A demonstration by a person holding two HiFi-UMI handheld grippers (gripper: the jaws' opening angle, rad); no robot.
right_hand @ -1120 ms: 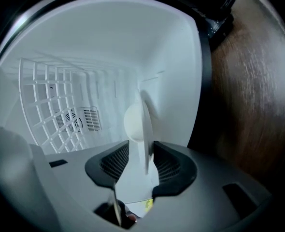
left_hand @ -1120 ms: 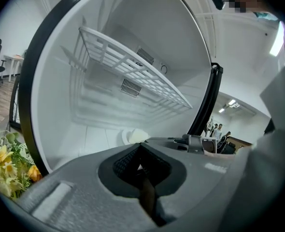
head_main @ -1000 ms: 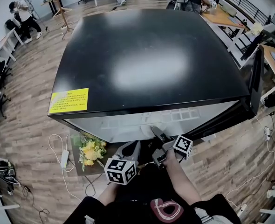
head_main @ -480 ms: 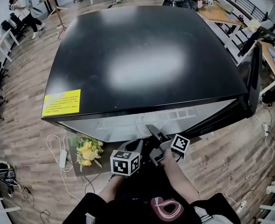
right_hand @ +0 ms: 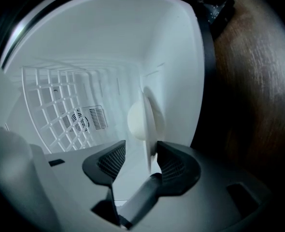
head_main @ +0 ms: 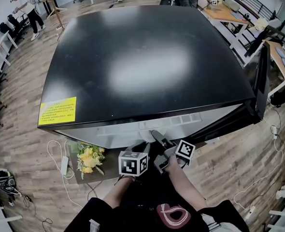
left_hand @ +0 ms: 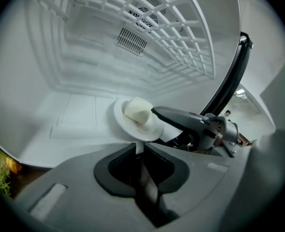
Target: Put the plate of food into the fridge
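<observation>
A white plate [left_hand: 141, 129] with a pale lump of food [left_hand: 138, 111] lies on the white floor inside the fridge [head_main: 147, 62]. My right gripper [right_hand: 140, 153] reaches in from the right. Its jaws stand apart with the plate's rim [right_hand: 147, 124] edge-on between them, close to the right pad and not squeezed. My left gripper [left_hand: 138, 149] sits just in front of the plate with its jaws shut and empty. In the head view both grippers, left [head_main: 138, 151] and right [head_main: 158, 138], point under the fridge's black top, which hides the plate.
The fridge door [head_main: 261, 81] stands open at the right. A wire shelf [left_hand: 181, 28] hangs above the plate, with a fan vent [left_hand: 132, 40] on the back wall. Yellow flowers [head_main: 90, 157] and white cables [head_main: 60, 153] lie on the wooden floor at the left.
The left gripper has shifted a little to the right, closer to the right one. The right gripper has stayed at the fridge opening. The head view has shifted slightly.
</observation>
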